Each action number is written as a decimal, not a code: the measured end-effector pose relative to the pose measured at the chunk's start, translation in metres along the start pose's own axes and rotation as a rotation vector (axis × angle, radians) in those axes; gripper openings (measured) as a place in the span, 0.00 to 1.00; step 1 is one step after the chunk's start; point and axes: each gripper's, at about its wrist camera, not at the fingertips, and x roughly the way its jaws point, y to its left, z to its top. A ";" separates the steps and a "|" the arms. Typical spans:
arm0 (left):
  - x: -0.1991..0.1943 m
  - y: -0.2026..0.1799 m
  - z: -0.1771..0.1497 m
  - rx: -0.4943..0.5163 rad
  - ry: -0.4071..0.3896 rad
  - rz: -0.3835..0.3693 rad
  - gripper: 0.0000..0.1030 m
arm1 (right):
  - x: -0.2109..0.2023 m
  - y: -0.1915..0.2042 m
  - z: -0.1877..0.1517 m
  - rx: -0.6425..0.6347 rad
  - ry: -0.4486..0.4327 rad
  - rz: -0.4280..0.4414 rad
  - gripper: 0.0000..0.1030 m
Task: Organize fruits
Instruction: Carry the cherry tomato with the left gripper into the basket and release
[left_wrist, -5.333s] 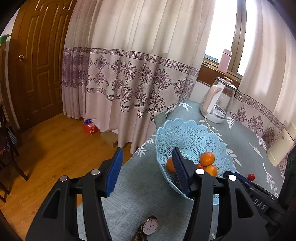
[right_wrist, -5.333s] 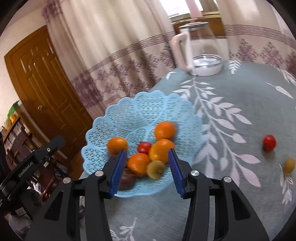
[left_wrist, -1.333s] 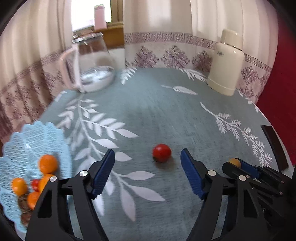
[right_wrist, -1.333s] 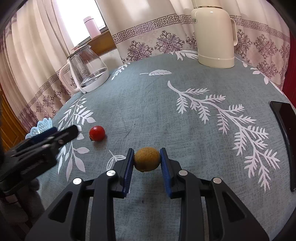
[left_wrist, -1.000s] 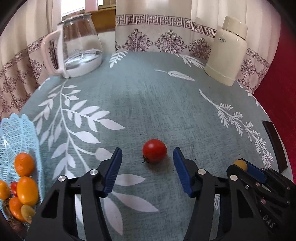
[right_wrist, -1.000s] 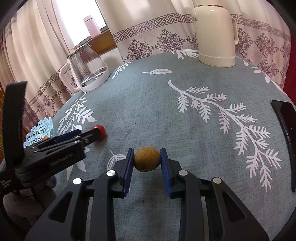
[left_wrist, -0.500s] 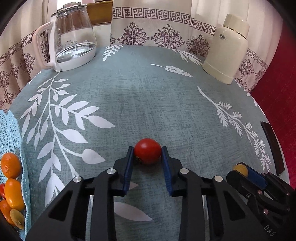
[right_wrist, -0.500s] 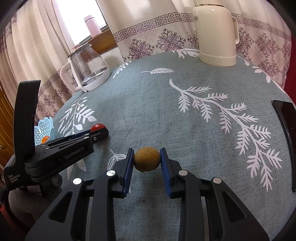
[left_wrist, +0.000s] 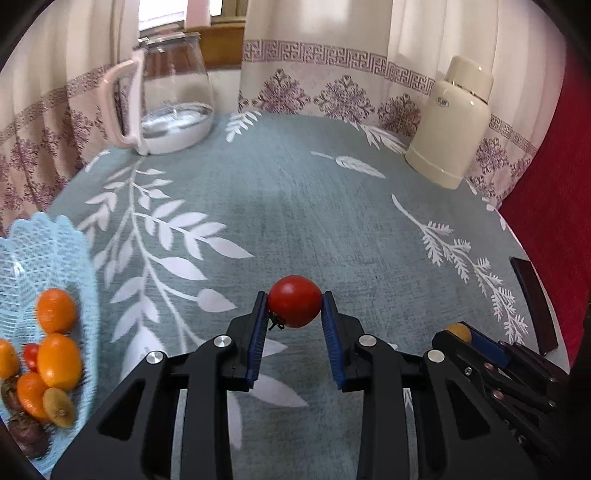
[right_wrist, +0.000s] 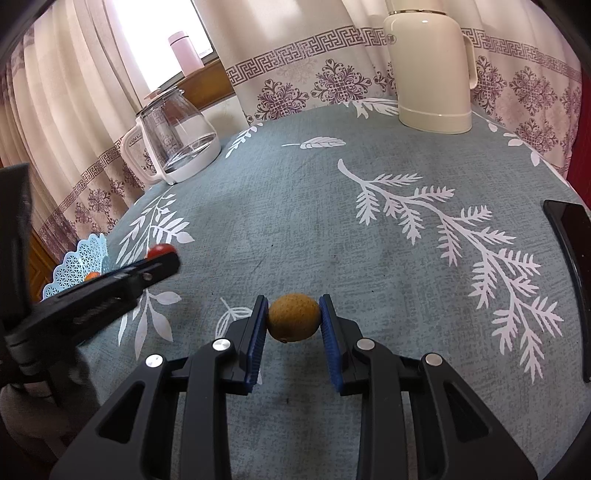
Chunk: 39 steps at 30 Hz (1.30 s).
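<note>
Tablecloth (left_wrist: 295, 206) broadly bare beyond tomato (left_wrist: 294, 301); basket (left_wrist: 48, 251) at left edge.

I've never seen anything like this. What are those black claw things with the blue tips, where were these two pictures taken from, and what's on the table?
There is no robot here: a person holds a two-finger clamp in each hand, and a wide-angle camera on each clamp looks forward along its fingers.

The left gripper is clamped on a red tomato. The right gripper is clamped on a brownish-yellow fruit.

On the leaf-patterned tablecloth stand a glass kettle and a cream thermos. At the left edge sits a light blue basket holding orange fruits, seemingly where these two pieces belong.
</note>
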 end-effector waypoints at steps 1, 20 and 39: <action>-0.006 0.002 0.000 -0.005 -0.010 0.006 0.29 | 0.000 0.000 0.000 0.000 0.000 0.000 0.28; -0.090 0.085 -0.004 -0.137 -0.132 0.194 0.29 | -0.001 0.000 0.000 0.000 -0.002 0.001 0.28; -0.098 0.169 -0.015 -0.256 -0.113 0.347 0.29 | -0.002 0.000 0.002 0.000 -0.005 0.000 0.28</action>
